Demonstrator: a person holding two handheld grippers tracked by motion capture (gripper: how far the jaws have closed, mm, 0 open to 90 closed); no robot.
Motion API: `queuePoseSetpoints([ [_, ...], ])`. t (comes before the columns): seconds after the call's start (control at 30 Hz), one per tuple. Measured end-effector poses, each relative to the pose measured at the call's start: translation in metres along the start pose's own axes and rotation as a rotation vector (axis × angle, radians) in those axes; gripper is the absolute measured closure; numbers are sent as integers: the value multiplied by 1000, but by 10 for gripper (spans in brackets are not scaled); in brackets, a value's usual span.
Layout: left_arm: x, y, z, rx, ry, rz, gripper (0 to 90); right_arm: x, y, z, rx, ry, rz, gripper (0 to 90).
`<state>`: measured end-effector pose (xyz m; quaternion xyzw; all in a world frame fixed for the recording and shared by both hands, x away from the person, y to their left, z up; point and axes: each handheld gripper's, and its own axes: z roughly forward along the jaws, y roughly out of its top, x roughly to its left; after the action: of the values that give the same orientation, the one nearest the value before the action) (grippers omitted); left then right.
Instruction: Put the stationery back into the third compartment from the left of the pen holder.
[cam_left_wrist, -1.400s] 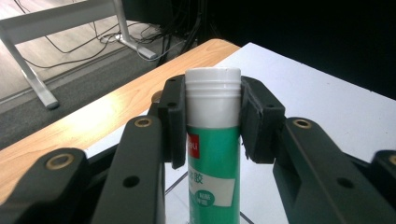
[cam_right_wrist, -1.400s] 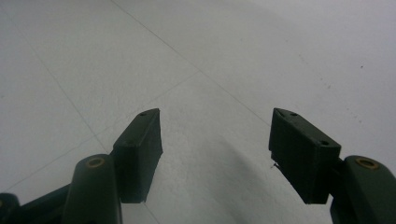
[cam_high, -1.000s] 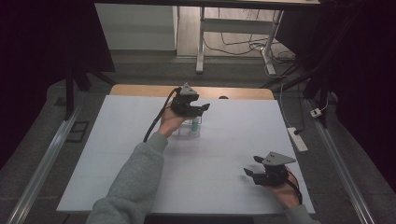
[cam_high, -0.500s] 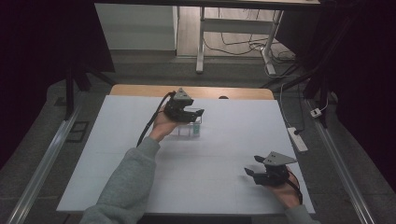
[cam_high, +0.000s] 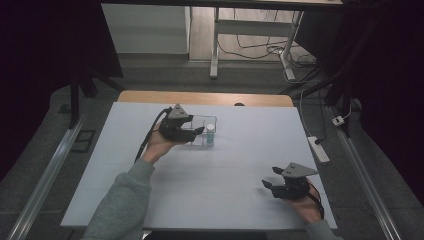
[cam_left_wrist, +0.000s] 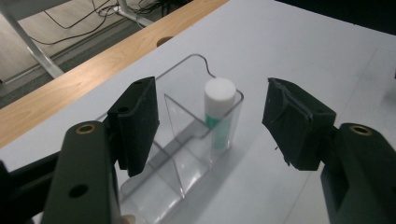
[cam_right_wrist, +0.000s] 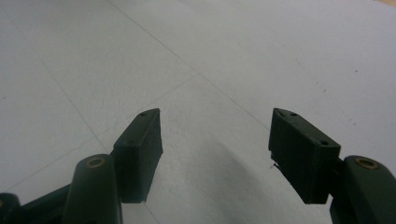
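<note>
Grippers: two, one in each hand.
Left gripper (cam_high: 196, 133): over the far middle of the white table (cam_high: 220, 175), jaws spread wide with nothing pinched between them, just beside the clear box.
Clear box (cam_high: 200, 131): one, a see-through plastic container standing on the table near its far edge; the left gripper partly covers it in the high view.
Compartments: the left gripper view shows one inner divider (cam_left_wrist: 180, 140), splitting the box in two.
Tube (cam_high: 210, 135): one, white-capped with a green body, standing upright in the box's right-hand end.
Tube up close: the left gripper view shows it (cam_left_wrist: 218, 109) in the farther compartment, against the end wall.
Right gripper (cam_high: 274, 184): low over the near right of the table, well apart from the box, jaws wide and empty.
Right gripper view: bare tabletop between the two jaws.
</note>
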<state>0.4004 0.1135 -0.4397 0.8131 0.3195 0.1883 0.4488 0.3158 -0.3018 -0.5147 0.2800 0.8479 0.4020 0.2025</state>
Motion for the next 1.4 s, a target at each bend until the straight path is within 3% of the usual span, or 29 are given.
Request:
queuePoseSetpoints([
  [0.2, -8, -20, -24, 3, 12, 9, 357, 0, 0, -1, 5, -4, 0, 345],
  [0.63, -24, -73, -70, 15, 55, -19, 355, -1, -1, -6, -1, -13, 6, 345],
  [1.03, -30, -118, -85, 56, 64, -64, 354, -4, -3, -8, -8, -23, 22, 345],
  [1.4, -34, -140, -100, 53, 79, -89, 351, -5, -4, -9, -11, -26, 29, 346],
])
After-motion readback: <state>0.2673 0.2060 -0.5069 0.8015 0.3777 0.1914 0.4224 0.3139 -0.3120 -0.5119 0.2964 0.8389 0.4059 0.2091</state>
